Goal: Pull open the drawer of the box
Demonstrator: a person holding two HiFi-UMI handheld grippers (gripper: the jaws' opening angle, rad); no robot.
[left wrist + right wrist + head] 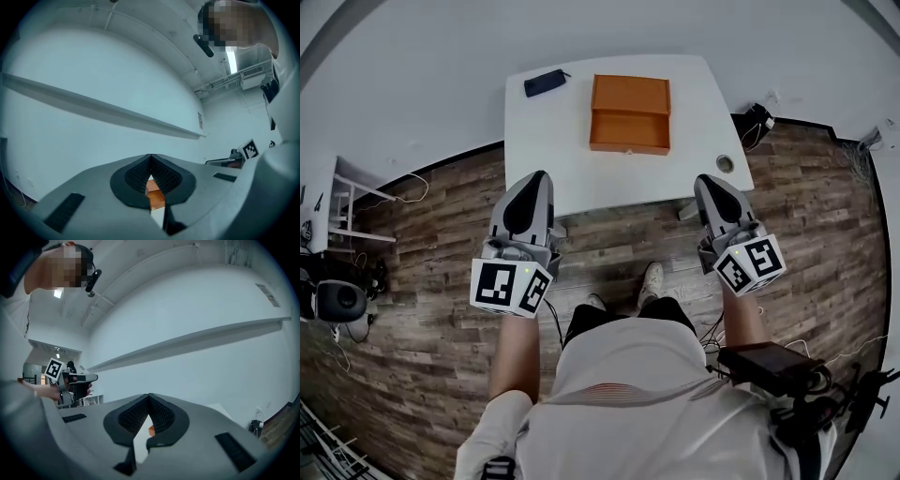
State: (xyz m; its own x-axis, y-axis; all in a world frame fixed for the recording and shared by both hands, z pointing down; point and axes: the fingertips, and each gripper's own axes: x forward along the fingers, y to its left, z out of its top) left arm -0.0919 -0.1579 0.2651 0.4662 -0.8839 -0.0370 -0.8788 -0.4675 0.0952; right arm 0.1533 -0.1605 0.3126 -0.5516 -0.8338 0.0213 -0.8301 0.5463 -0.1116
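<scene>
The left hand-held gripper (539,178) and right hand-held gripper (705,180) have jaws together, empty; well ahead, between them, stands the box (630,94), its drawer (628,131) open

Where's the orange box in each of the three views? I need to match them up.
Head view: orange box, top centre, on the white table.
Left gripper view: orange box, a thin sliver, low centre.
Right gripper view: a tiny orange speck, low centre.
Shared landmark: the white table beneath it.

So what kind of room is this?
Probably a lab or test room, not a home: a lone white table with an orange box, bare white walls, cables trailing on the wood floor.
</scene>
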